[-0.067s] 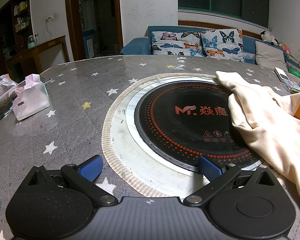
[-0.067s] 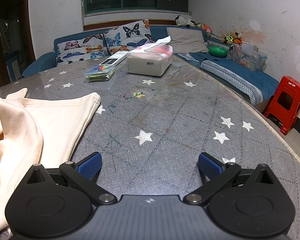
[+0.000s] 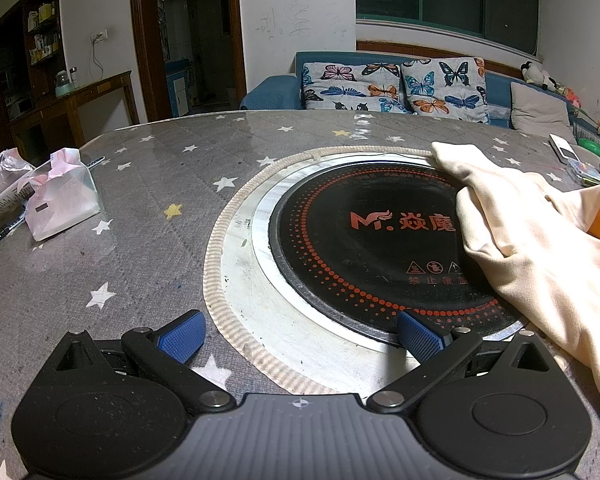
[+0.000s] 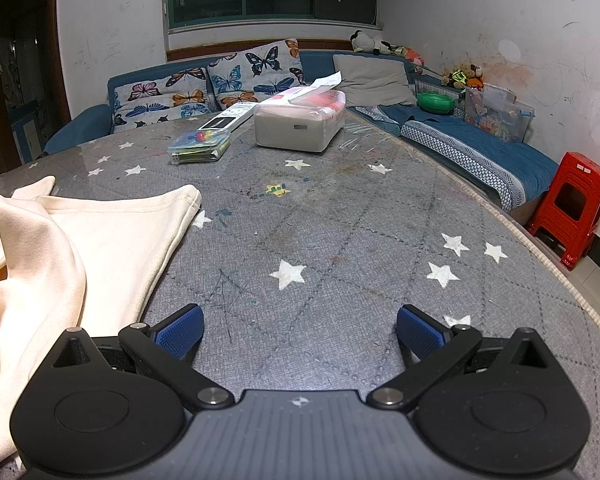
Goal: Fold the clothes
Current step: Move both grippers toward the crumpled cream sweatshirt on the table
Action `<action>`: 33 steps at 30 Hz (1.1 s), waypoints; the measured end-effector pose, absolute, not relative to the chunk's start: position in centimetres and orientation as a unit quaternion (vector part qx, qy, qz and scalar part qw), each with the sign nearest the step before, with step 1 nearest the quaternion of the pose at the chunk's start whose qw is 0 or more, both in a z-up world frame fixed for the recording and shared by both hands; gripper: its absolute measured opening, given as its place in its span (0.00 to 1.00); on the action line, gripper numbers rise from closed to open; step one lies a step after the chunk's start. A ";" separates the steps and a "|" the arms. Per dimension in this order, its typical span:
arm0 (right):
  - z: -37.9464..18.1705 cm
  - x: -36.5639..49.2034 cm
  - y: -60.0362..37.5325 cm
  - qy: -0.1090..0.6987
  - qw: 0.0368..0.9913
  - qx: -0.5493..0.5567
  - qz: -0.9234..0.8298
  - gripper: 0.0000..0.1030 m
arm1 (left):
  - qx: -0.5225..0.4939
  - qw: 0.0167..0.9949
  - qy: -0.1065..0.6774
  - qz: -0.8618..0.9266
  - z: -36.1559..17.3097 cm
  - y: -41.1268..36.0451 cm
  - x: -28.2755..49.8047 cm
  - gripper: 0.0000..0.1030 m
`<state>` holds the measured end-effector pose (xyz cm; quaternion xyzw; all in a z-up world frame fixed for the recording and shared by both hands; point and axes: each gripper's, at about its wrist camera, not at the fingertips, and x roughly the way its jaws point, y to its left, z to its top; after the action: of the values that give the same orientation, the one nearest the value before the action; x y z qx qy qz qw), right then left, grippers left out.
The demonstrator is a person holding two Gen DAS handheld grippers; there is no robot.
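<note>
The cream garment (image 3: 540, 264) lies crumpled on the grey star-patterned table (image 3: 148, 208). In the left wrist view it fills the 3 o'clock side and its edge covers the right part of the round black cooktop (image 3: 364, 248) that is set into the table. In the right wrist view the same garment (image 4: 80, 248) is at 9 o'clock, with one flat corner reaching toward the centre and a raised fold nearer the camera.

The left gripper (image 3: 300, 336) is wide open and holds nothing; its blue pads (image 3: 182, 334) stand far apart at 6 o'clock, over the pale ring around the cooktop. The garment is just beside its right finger, but I cannot tell if they touch. The right gripper (image 4: 300, 332) is also wide open and empty, over bare table, with the garment near its left finger.

At 9 o'clock in the left view stands a pink plastic bag (image 3: 60, 200). At 12 o'clock in the right view there are a tissue pack (image 4: 300, 120) and a clear box (image 4: 200, 146). A red stool (image 4: 572, 208) stands on the floor at 3 o'clock.
</note>
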<state>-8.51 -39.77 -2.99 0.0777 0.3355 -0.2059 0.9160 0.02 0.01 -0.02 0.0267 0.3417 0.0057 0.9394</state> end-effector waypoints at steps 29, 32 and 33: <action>-0.4 -12.7 -35.0 0.319 0.941 0.067 -0.090 1.00 | 0.018 0.934 0.357 -0.015 1.3 -2.4 -3.7 1.00; -0.1 -13.4 -34.3 0.322 0.942 0.060 -0.077 1.00 | 0.019 0.933 0.359 -0.028 1.6 -3.1 -4.6 1.00; 0.0 -13.7 -34.1 0.324 0.941 0.059 -0.074 1.00 | 0.019 0.933 0.359 -0.034 1.8 -3.4 -4.9 1.00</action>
<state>-13.68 -34.09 -0.01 0.0589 0.3240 -0.0743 0.9413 -4.87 -3.39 1.78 0.0189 0.3591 -0.0336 0.9325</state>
